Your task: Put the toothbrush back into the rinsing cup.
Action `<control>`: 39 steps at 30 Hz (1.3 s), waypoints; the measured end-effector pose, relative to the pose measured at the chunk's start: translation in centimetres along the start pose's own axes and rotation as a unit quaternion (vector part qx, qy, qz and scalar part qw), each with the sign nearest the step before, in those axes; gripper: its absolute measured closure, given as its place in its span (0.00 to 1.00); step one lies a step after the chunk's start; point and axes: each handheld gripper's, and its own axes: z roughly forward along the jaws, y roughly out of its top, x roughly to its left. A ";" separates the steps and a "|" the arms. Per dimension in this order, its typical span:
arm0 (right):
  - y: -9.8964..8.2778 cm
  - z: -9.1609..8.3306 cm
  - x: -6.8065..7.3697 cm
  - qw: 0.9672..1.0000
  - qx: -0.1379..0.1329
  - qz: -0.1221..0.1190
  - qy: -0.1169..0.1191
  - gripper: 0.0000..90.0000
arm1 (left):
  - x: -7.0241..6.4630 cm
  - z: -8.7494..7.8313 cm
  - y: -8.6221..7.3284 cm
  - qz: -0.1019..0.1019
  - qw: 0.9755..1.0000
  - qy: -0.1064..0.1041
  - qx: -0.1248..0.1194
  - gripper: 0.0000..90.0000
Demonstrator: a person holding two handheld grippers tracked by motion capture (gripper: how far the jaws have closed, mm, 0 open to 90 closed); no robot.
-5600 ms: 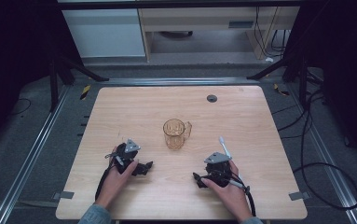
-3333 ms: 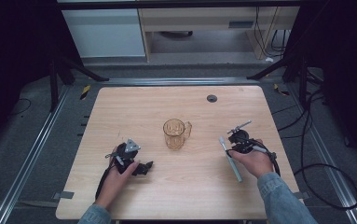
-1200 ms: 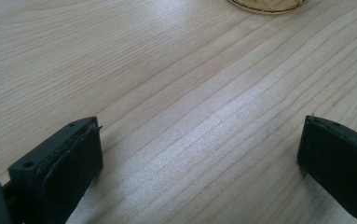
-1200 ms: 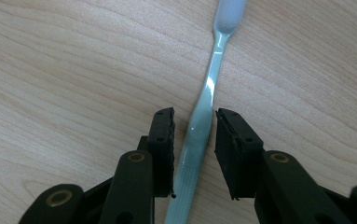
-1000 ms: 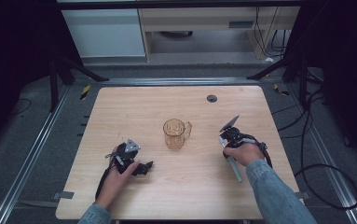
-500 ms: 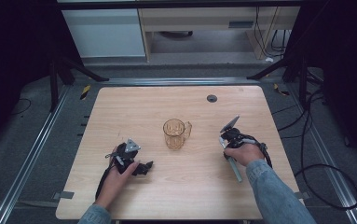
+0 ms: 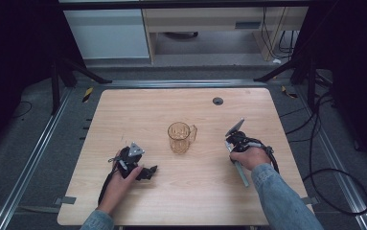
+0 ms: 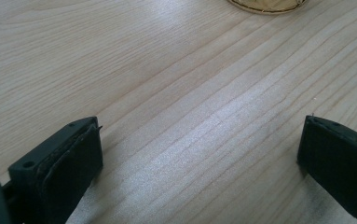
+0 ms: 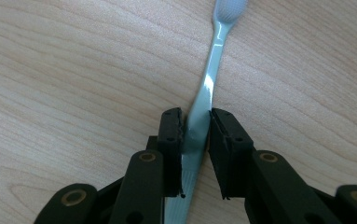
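A pale blue-green toothbrush (image 9: pixel 213 51) runs between the jaws of my right gripper (image 9: pixel 195 116), which is shut on its handle. Its white bristle head (image 9: pixel 232 8) points away from the camera, low over the wood. In the high view the right gripper (image 7: pixel 231 143) is right of centre, and the toothbrush (image 7: pixel 241 175) sticks out below the hand toward the front edge. An amber glass mug (image 7: pixel 181 137) stands upright mid-table, handle to the right. My left gripper (image 7: pixel 147 172) rests front left, and its jaws stand wide open over bare wood (image 8: pixel 199 135).
The light wooden table (image 7: pixel 138 110) has a small dark round grommet (image 7: pixel 218 101) near its back edge. The mug's base (image 8: pixel 267 3) shows at the top of the left gripper view. Cables (image 7: pixel 315 177) trail off the table's right side.
The right gripper moved from the front of the table out to the right, came onto the toothbrush and shut on it. Over the last second nothing has moved. The left gripper stayed put.
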 end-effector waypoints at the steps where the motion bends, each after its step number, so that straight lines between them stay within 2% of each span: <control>1: 0.0 0.0 0.0 1.000 0.001 0.002 0.001 0.82 | 0.0 0.0 0.0 0.000 1.000 0.000 0.000 0.00; 5: 0.1 0.0 -0.2 1.000 0.000 -0.001 0.004 0.81 | 0.0 0.0 0.0 0.000 1.000 0.000 0.000 0.00; 12: 0.4 0.0 -0.4 1.000 0.002 0.009 0.006 0.81 | 0.0 0.0 0.0 0.000 1.000 0.000 0.000 0.00; 18: 0.5 0.1 -0.4 1.000 0.006 0.006 0.002 0.81 | 0.0 0.0 0.0 0.000 1.000 0.000 0.000 0.00; 24: 0.6 0.1 -0.4 1.000 0.011 0.005 0.002 0.86 | 0.0 0.0 0.0 0.000 1.000 0.000 0.000 0.00; 29: 0.7 0.1 -0.4 1.000 0.015 -0.008 0.000 0.88 | 0.0 0.0 0.0 0.000 1.000 0.000 0.000 0.00; 31: 0.6 0.1 -0.4 1.000 0.015 -0.006 0.003 0.88 | 0.0 0.0 0.0 0.000 1.000 0.000 0.000 0.00; 36: 0.4 -0.8 -0.8 1.000 -0.008 0.005 0.015 0.88 | 0.0 0.0 0.0 0.000 1.000 0.000 0.000 0.00; 37: 0.2 -1.6 -0.9 0.999 -0.026 0.006 0.025 0.88 | 0.0 0.0 0.0 0.000 1.000 0.000 0.001 0.00; 38: 0.2 -1.6 -0.9 0.999 -0.026 0.006 0.025 0.88 | 0.0 0.0 0.0 0.000 1.000 0.000 0.001 0.00; 39: 0.1 -2.2 -1.1 0.999 -0.037 0.009 0.029 0.88 | 0.0 0.0 0.0 0.000 1.000 0.001 0.001 0.00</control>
